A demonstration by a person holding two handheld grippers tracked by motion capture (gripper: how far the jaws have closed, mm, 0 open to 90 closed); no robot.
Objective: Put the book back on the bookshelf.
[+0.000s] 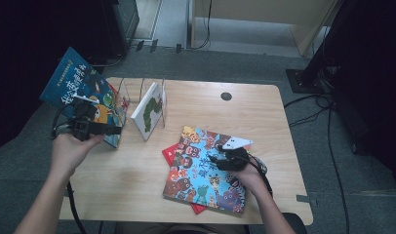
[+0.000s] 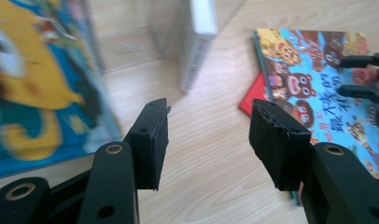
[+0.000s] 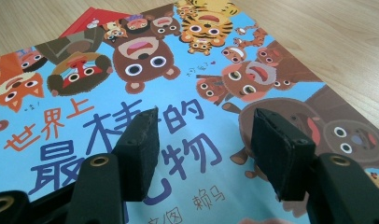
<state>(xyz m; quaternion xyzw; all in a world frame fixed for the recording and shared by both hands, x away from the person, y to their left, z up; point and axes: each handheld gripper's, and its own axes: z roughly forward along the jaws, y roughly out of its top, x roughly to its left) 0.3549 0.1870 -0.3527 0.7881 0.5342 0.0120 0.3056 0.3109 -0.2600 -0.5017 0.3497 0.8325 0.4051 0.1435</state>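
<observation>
Pale woodgrain table (image 1: 137, 165), glossy flat picture book (image 1: 196, 180), clear rack (image 1: 142, 90).

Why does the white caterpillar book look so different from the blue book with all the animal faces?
The white caterpillar book stands up, leaning in the clear rack; the blue animal book lies flat on the table. The caterpillar book looks smaller, with a plain white cover; the animal book looks bigger and is crowded with faces. The animal book rests on a red book; the caterpillar book doesn't. Both are picture books.
</observation>
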